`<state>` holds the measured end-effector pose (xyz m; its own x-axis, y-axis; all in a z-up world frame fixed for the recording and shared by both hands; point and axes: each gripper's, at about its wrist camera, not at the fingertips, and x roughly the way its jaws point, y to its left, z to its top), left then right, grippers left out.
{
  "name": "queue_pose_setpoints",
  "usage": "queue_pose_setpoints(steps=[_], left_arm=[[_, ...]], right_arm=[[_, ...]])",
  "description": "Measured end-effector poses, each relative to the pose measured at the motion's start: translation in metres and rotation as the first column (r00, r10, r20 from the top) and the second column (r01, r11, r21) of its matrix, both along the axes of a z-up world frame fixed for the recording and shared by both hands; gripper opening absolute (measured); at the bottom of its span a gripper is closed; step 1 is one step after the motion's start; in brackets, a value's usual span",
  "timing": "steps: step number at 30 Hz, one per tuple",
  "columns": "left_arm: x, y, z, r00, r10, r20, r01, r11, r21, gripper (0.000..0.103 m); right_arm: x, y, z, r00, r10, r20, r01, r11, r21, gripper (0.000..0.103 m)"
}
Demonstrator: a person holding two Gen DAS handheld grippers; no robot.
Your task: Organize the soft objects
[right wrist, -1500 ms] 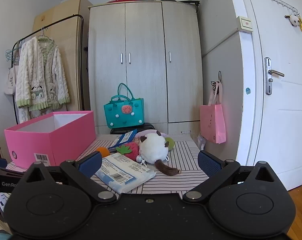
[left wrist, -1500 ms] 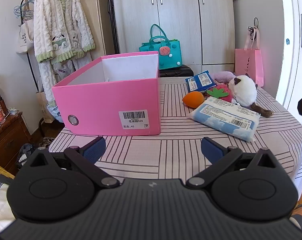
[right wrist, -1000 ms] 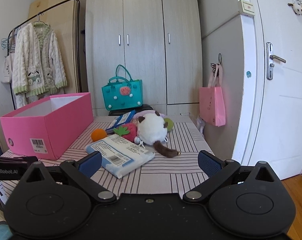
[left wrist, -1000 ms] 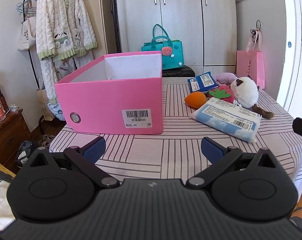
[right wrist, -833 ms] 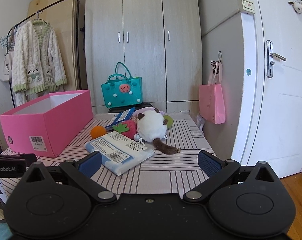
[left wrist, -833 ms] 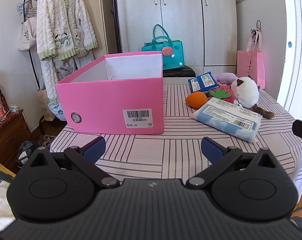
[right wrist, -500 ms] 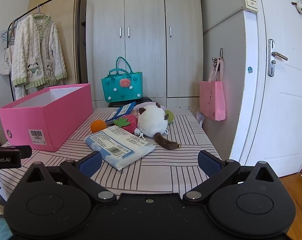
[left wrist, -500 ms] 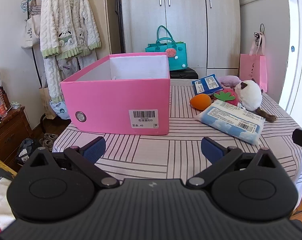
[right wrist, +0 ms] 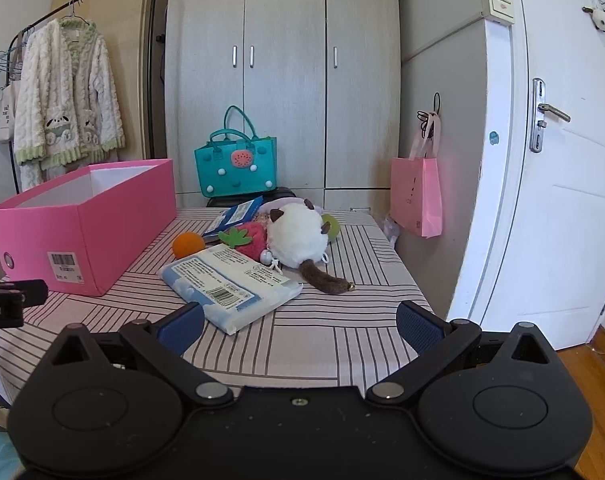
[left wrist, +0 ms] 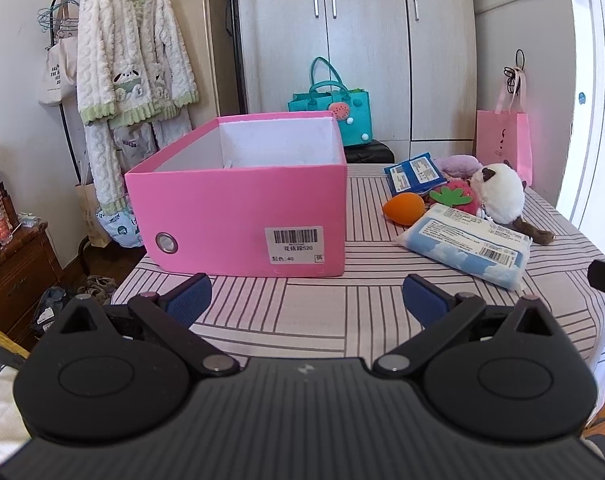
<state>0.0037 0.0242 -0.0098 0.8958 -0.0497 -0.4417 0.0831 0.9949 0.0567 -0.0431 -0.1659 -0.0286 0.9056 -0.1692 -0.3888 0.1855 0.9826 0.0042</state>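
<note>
Tongs gape — plush cat beside pink box.

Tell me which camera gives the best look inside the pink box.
The left wrist view. It looks over the near wall of the pink box and shows its white inner walls, though not the floor. The right wrist view sees the box side-on at the left, with only a sliver of the interior.

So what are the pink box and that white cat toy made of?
The pink box looks like matte cardboard: flat stiff walls, sharp folded edges, a stuck-on barcode label. The white cat toy looks like fuzzy plush fabric with a soft rounded body; its stuffing isn't visible.
</note>
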Motion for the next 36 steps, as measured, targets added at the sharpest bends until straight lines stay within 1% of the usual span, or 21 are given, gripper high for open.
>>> queue_pose_setpoints(steps=[11, 15, 17, 19, 22, 24, 27, 30, 32, 34, 36], left_arm=[[0.003, 0.010, -0.004, 1.000, 0.012, -0.017, -0.012, 1.000, -0.018, 0.103], [0.004, 0.010, -0.005, 0.999, 0.006, -0.032, -0.006, 1.000, -0.004, 0.103], [0.006, 0.009, -0.004, 0.998, -0.029, -0.061, 0.029, 1.000, 0.004, 0.103], [0.009, 0.011, 0.001, 0.991, -0.091, -0.096, 0.088, 0.996, -0.027, 0.103], [0.012, 0.013, 0.011, 0.984, -0.145, -0.105, 0.138, 0.988, -0.072, 0.103], [0.014, 0.011, 0.019, 0.980, -0.170, -0.103, 0.163, 0.984, -0.073, 0.103], [0.016, 0.004, 0.032, 0.977, -0.200, -0.074, 0.199, 0.980, -0.024, 0.103], [0.018, -0.005, 0.046, 0.973, -0.229, -0.038, 0.230, 0.972, 0.043, 0.103], [0.022, -0.015, 0.053, 0.965, -0.260, -0.020, 0.261, 0.962, 0.079, 0.103], [0.032, -0.026, 0.057, 0.959, -0.283, -0.028, 0.284, 0.953, 0.101, 0.103], [0.046, -0.037, 0.060, 0.951, -0.305, -0.060, 0.310, 0.945, 0.105, 0.103]], right_arm=[[0.005, 0.008, -0.003, 1.000, 0.013, -0.024, -0.013, 1.000, -0.008, 0.103], [0.006, 0.011, -0.003, 0.999, 0.020, -0.042, -0.021, 1.000, -0.017, 0.103], [0.007, 0.012, -0.002, 0.999, 0.023, -0.045, -0.024, 0.999, -0.025, 0.103], [0.009, 0.012, -0.001, 0.998, 0.030, -0.058, -0.031, 0.999, -0.026, 0.103], [0.012, 0.012, 0.003, 0.995, 0.073, -0.066, -0.076, 0.997, -0.032, 0.103], [0.013, 0.011, 0.007, 0.994, 0.094, -0.061, -0.097, 0.994, -0.047, 0.103], [0.015, 0.005, 0.015, 0.990, 0.132, -0.057, -0.134, 0.990, -0.044, 0.102], [0.014, -0.007, 0.024, 0.981, 0.193, -0.018, -0.193, 0.981, -0.003, 0.102], [0.018, -0.016, 0.028, 0.978, 0.211, -0.002, -0.211, 0.977, 0.034, 0.102], [0.024, -0.025, 0.029, 0.977, 0.214, 0.013, -0.214, 0.975, 0.065, 0.102], [0.034, -0.033, 0.026, 0.980, 0.200, 0.015, -0.200, 0.974, 0.106, 0.102]])
